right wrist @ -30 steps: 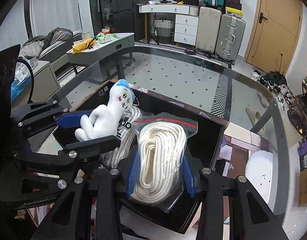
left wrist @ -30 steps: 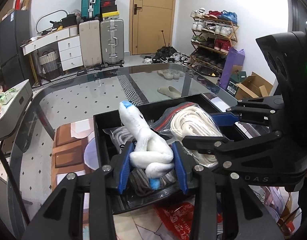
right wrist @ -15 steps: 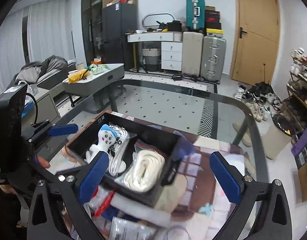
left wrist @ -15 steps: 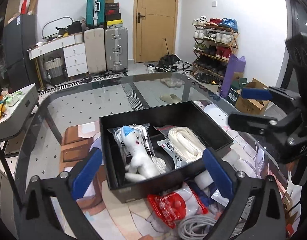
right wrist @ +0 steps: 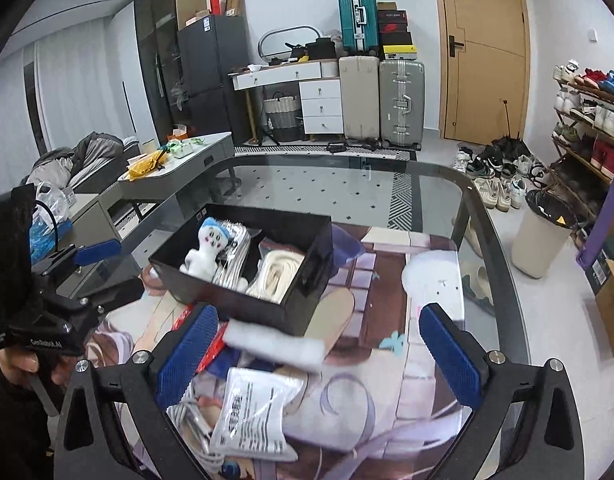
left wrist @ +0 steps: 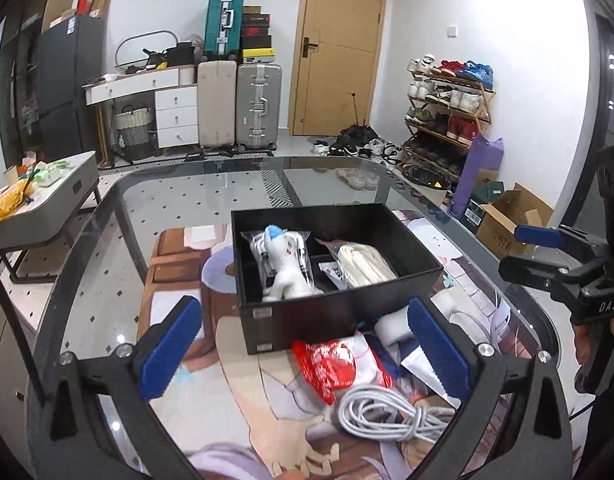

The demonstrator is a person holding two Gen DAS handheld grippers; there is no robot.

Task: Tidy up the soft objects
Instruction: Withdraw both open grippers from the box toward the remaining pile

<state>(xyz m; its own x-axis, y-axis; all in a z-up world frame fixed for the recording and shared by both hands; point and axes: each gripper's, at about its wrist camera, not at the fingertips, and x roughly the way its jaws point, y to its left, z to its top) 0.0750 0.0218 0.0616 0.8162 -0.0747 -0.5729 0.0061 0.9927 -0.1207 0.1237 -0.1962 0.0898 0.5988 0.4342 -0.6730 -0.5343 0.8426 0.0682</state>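
A black box stands on the printed mat. In its left half lies a white plush toy with a blue cap on a clear bag. Its right half holds a bagged coil of white rope. My left gripper is open, wide apart, in front of the box, empty. My right gripper is also open and empty, nearer than the box. Loose in front of the box lie a red packet, a white cable and a white printed pouch.
The glass table has a rounded edge. A white foam block lies against the box front. A hand holds the left gripper's body; the right gripper's body shows at the right edge.
Both grippers let go: the left released the plush toy, the right the bagged rope, both now resting in the box. Both jaws opened wide and drew back and up from the box.
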